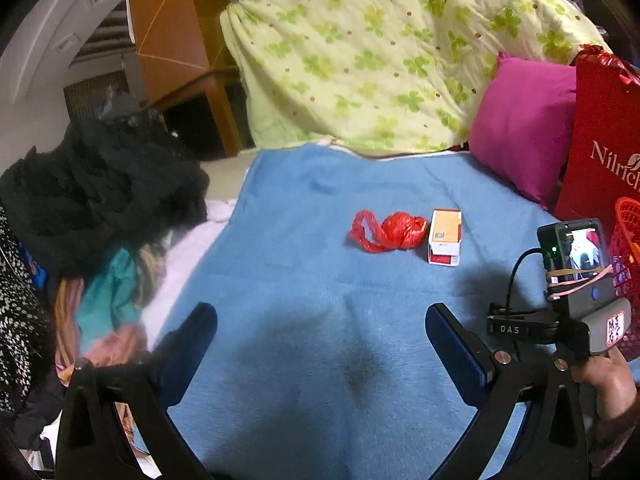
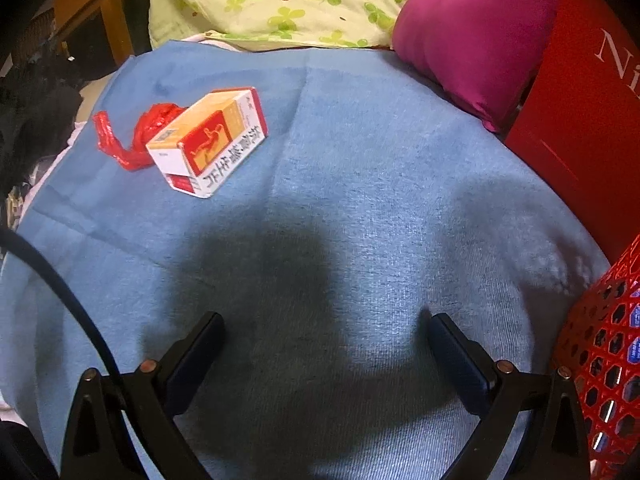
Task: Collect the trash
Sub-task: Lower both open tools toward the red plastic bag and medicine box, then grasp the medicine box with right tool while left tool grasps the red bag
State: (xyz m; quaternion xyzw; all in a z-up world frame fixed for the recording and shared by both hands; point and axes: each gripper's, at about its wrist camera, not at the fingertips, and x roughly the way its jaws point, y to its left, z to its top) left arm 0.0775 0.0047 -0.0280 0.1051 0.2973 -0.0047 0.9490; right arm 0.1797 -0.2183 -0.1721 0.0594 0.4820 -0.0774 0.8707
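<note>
Right now your left gripper (image 1: 320, 320) hangs over the blue blanket (image 1: 304, 280) w/ jaws spread wide, nothing between them, its shadow on the cloth just below. Your right gripper (image 2: 324, 328) sits the same way: fingers far apart, empty, low over the blanket. In the left view, your right hand (image 1: 608, 384) wraps the other tool's handle off to that gripper's right side, its camera unit upright above it. The red mesh basket (image 2: 600, 360) stands just beside the right gripper's right finger. Ahead of both tools, well apart from the fingertips, lies the trash: an orange/white box (image 2: 208, 140), ahead-left of the right gripper, w/ the crumpled red plastic bag (image 1: 386, 230) touching its left side. Farther ahead: magenta pillow (image 1: 524, 128), red paper bag (image 1: 600, 152), clover-print quilt (image 1: 380, 40). Pile of clothes (image 1: 100, 208) far left.
</note>
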